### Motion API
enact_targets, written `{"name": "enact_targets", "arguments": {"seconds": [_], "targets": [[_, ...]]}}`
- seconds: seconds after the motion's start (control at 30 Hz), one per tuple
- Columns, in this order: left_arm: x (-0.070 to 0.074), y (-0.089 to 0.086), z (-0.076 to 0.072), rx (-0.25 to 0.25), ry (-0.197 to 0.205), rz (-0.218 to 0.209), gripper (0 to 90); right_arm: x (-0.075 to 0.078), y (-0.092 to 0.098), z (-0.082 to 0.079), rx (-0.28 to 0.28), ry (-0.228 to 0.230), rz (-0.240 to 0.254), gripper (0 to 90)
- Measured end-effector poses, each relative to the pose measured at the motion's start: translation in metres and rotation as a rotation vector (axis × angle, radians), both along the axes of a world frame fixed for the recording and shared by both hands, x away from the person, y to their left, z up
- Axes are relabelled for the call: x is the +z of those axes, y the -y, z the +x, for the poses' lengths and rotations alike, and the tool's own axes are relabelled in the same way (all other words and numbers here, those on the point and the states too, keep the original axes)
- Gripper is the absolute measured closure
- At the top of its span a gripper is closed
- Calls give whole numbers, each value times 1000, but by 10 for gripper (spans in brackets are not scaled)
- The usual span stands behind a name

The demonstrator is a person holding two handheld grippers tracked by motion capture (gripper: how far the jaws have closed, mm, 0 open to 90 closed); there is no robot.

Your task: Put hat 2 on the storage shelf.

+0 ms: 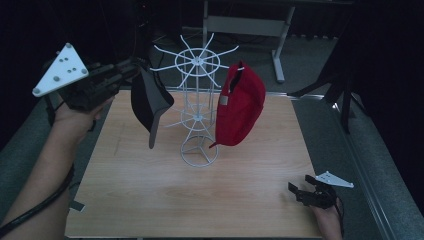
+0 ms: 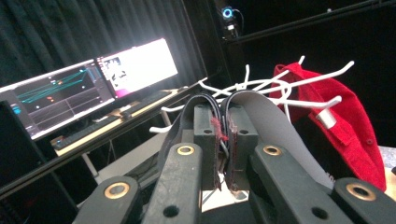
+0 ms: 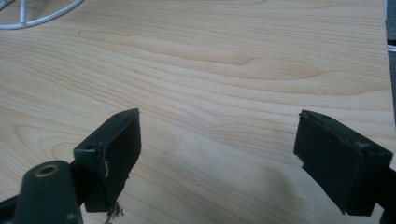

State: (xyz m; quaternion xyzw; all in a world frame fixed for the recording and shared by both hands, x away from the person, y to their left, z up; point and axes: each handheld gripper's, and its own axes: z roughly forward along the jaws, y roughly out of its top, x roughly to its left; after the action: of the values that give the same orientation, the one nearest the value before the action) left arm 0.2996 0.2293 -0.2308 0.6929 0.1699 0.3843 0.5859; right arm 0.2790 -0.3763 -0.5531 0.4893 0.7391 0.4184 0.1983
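The white wire rack stands upright on the wooden table, toward its far edge; everything else is placed from it. Left of the rack, at the height of its upper ring of hooks, the left gripper has its jaws closed tight on the edge of the dark grey cap; in the left gripper view the cap's fabric is pinched between the two pads, with the rack's white hooks just beyond. The cap hangs down beside the rack, its brim pointing toward the table, close to the hooks; whether it touches one I cannot tell. On the rack's right side hangs the red cap. Well to the right and nearer the person, the right gripper rests low over the table, jaws wide apart and holding nothing.
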Motion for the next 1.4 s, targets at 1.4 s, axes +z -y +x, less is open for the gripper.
{"name": "enact_targets", "arguments": {"seconds": [1.4], "targets": [[-43, 19, 5, -72, -119, 25, 743, 0, 3, -1, -4, 5, 8, 147]]}}
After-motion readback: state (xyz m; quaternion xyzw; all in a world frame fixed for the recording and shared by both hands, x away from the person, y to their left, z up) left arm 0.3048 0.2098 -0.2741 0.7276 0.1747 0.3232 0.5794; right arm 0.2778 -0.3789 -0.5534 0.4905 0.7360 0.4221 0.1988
